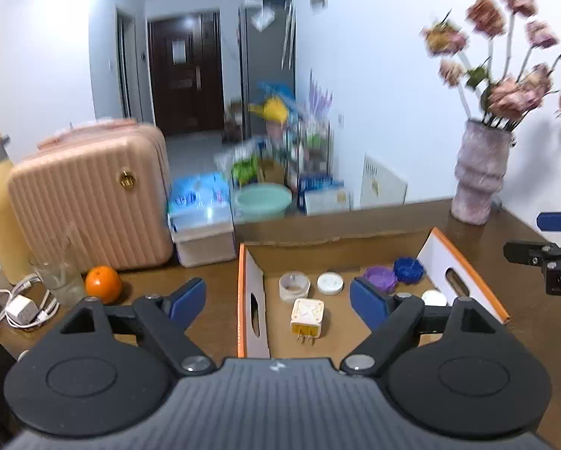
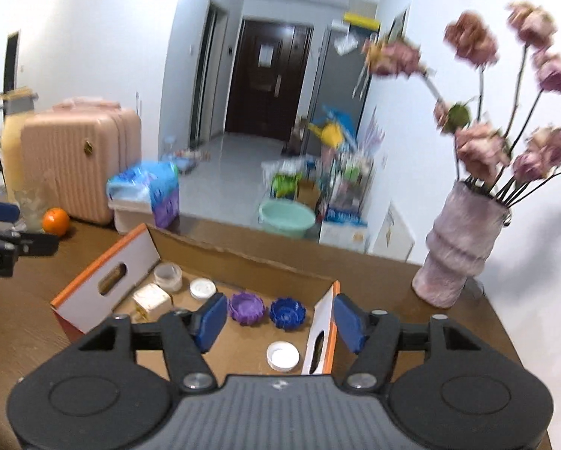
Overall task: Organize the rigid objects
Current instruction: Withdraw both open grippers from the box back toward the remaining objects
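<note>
An open cardboard box (image 1: 250,281) (image 2: 92,292) with orange-edged white flaps lies on the brown table. On its floor are a clear round container (image 1: 294,285) (image 2: 168,276), a white lid (image 1: 330,283) (image 2: 202,288), a cream plug cube (image 1: 307,317) (image 2: 151,299), a purple flower-shaped piece (image 1: 381,277) (image 2: 245,306), a blue one (image 1: 408,270) (image 2: 287,312) and a white cap (image 1: 434,297) (image 2: 282,355). My left gripper (image 1: 278,300) hangs open above the box's left half, holding nothing. My right gripper (image 2: 280,321) is open over the right half, also empty.
A grey-pink vase of dried flowers (image 1: 479,176) (image 2: 456,247) stands at the table's far right. Left of the box are an orange (image 1: 103,284) (image 2: 55,221), a drinking glass (image 1: 59,281), a white charger with cable (image 1: 23,309) and a pink suitcase (image 1: 89,202).
</note>
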The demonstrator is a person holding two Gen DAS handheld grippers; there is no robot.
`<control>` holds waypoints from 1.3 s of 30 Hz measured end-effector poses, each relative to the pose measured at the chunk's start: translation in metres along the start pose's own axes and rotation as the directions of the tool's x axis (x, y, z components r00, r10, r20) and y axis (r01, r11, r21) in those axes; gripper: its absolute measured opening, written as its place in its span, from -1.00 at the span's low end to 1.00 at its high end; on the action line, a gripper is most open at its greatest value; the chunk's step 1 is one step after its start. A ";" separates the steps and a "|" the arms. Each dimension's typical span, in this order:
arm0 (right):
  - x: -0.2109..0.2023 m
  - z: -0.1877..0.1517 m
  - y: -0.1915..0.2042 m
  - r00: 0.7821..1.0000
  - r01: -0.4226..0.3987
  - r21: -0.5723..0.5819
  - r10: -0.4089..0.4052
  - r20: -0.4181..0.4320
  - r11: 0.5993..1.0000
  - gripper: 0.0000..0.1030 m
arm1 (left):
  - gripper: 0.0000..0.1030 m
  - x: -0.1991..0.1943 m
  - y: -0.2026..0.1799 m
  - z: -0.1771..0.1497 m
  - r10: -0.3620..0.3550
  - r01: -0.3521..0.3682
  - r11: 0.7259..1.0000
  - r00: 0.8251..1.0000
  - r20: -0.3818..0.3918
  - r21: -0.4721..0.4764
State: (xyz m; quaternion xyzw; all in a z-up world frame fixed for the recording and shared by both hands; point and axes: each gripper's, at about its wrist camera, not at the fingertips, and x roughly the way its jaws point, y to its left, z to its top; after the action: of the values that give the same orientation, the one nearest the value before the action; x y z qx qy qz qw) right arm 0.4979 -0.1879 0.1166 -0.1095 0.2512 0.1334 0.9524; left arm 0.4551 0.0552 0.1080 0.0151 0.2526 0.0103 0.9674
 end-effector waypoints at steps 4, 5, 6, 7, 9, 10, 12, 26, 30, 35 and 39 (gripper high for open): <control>-0.032 -0.019 0.004 0.992 -0.013 0.031 0.009 0.127 0.999 0.48 | 0.67 -0.025 -0.008 -0.028 -0.007 0.006 1.000 0.996 0.089 0.006; -0.038 -0.026 0.005 0.988 -0.014 0.034 0.008 0.155 0.999 0.48 | 0.67 -0.030 -0.010 -0.035 -0.008 0.007 1.000 0.994 0.113 0.007; -0.043 -0.031 0.007 0.984 -0.017 0.033 0.011 0.178 0.999 0.49 | 0.68 -0.034 -0.011 -0.042 -0.010 0.009 1.000 0.991 0.133 0.011; -0.048 -0.038 0.009 0.980 -0.021 0.033 0.014 0.200 0.999 0.49 | 0.70 -0.038 -0.012 -0.049 -0.012 0.010 1.000 0.988 0.156 0.014; -0.056 -0.050 0.012 0.971 -0.024 0.036 0.015 0.238 0.999 0.54 | 0.70 -0.044 -0.015 -0.060 -0.006 0.005 1.000 0.982 0.189 0.009; -0.059 -0.057 0.013 0.968 -0.025 0.037 0.015 0.250 0.999 0.57 | 0.71 -0.047 -0.016 -0.066 -0.007 0.006 1.000 0.979 0.203 0.003; -0.064 -0.071 0.017 0.961 -0.032 0.044 0.019 0.276 0.999 0.60 | 0.72 -0.053 -0.017 -0.074 -0.017 0.019 1.000 0.975 0.223 -0.007; -0.090 -0.141 0.025 0.940 -0.064 0.155 0.007 0.340 0.986 0.68 | 0.91 -0.101 -0.022 -0.128 -0.033 0.046 0.998 0.941 0.335 -0.030; -0.112 -0.163 0.031 0.937 -0.085 0.161 0.024 0.348 0.983 0.70 | 0.93 -0.130 -0.017 -0.148 -0.014 0.030 0.999 0.935 0.354 -0.040; -0.147 -0.196 0.033 0.926 -0.150 0.174 0.077 0.370 0.973 0.75 | 1.00 -0.176 -0.016 -0.183 -0.020 0.020 1.000 0.927 0.375 0.004; -0.179 -0.222 0.038 0.921 -0.153 0.171 0.078 0.381 0.973 0.77 | 1.00 -0.205 -0.017 -0.210 -0.015 0.005 1.000 0.934 0.357 0.029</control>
State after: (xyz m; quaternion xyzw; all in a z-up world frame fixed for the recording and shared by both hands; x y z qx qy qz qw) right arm 0.2366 -0.2491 0.0131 0.0276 0.0842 0.1824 0.9792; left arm 0.1736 0.0380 0.0245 0.0287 0.0730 -0.0012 0.9969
